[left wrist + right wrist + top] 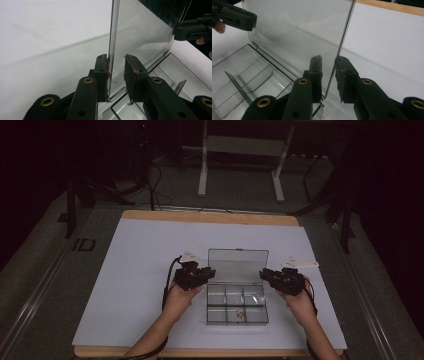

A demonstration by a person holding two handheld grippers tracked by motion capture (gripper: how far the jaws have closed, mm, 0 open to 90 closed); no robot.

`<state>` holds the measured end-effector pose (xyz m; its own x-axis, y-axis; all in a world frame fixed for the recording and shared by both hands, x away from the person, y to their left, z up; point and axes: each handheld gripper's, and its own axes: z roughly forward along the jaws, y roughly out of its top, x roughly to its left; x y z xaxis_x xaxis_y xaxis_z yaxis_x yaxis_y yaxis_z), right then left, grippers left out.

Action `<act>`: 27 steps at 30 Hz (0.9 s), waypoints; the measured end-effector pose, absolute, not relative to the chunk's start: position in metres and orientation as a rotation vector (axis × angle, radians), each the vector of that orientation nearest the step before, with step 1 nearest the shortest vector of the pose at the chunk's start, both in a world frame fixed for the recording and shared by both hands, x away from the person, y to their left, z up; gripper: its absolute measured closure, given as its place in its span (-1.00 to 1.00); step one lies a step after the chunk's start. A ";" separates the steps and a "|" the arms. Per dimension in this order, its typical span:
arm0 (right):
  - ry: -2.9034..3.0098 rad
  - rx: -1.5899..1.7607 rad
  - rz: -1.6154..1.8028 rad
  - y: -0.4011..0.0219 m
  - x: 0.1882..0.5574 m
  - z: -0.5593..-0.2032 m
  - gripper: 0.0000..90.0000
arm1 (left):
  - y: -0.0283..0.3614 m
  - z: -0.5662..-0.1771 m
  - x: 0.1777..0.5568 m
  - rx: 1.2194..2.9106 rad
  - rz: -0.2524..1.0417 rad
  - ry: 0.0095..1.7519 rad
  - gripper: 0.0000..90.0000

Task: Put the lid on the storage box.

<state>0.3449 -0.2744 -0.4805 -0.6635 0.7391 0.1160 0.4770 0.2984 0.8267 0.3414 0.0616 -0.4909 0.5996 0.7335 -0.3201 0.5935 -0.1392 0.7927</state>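
Both grippers are straddling the side edges of the clear plastic lid [238, 265], which stands upright. On the left gripper [117, 75] the left-hand pad touches the lid edge, while the other pad has a visible gap to the pane, so it's not really clamped, more like cradling it. Same story for the right gripper [329, 75]: the lid's edge sits between the jaws near the right-hand pad, with daylight on the other side. No earlier pic to compare, so I'm calling both loose around the lid, not pinching.

The lid belongs to a clear plastic compartment box [237, 304] sitting low and centre in the high view on the pale grey table mat [130, 270], with a small brownish bit [240, 314] in one of the near compartments.

What could go wrong, I reckon: thin slick plastic plus one-sided contact means the lid could slip out and flop. If one hand pushes harder, the whole light box could skid or twist on the mat, or tip and spill that little piece. The hinge could also get stressed.
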 end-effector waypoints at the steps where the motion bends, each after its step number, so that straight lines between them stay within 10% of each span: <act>1: 2.284 1.108 1.305 -0.275 0.345 -0.480 0.67 | 0.062 -0.490 0.341 1.832 0.184 1.072 0.62; 27: 2.277 1.038 1.349 -0.285 0.325 -0.471 0.83 | 0.070 -0.480 0.316 1.844 0.249 1.006 0.69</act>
